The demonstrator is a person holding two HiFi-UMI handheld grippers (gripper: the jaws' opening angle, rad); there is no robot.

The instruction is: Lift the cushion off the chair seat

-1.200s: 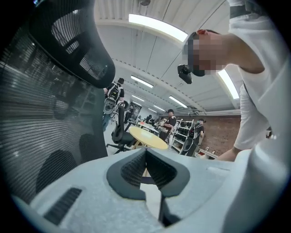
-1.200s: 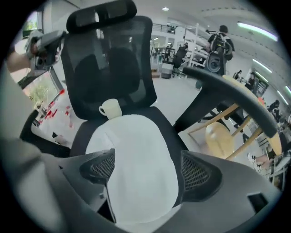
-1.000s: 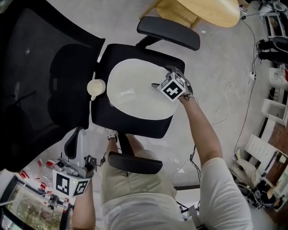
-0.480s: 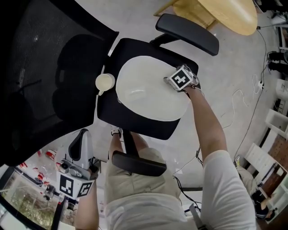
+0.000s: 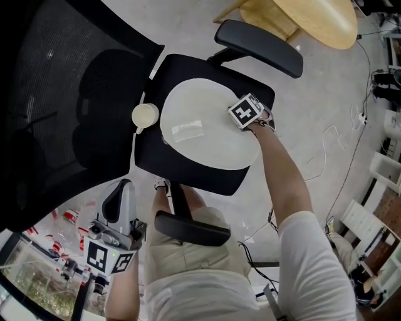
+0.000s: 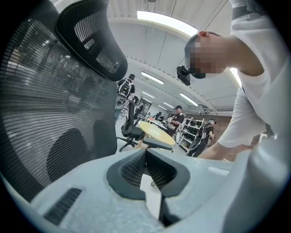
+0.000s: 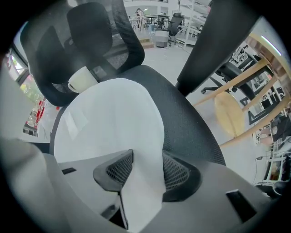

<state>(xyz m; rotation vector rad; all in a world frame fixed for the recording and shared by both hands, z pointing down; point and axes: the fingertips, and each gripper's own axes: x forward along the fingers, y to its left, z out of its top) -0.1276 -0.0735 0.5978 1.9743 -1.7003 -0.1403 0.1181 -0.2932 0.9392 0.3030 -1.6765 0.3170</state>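
Note:
A white round cushion [image 5: 200, 128] lies flat on the black chair seat [image 5: 188, 172]. My right gripper [image 5: 246, 113] points straight down at the cushion's right edge, its fingertips hidden under the marker cube. In the right gripper view the cushion [image 7: 113, 118] runs between the two pads and touches both. There the right gripper [image 7: 142, 164] is closing its jaws on that edge. My left gripper [image 5: 119, 199] hangs low at the left, beside the backrest and away from the cushion. In its own view the left gripper [image 6: 146, 154] has its tips together with nothing between them.
A cream cup [image 5: 145, 115] sits at the seat's back edge, by the mesh backrest [image 5: 62, 94]. Armrests [image 5: 260, 47] [image 5: 193, 229] flank the seat. A round wooden table [image 5: 301, 15] stands beyond. Cables and shelves [image 5: 382, 157] line the right side. People stand far off.
My right gripper has come down onto the cushion's right edge. The cushion still lies flat on the seat. My left gripper has hardly moved.

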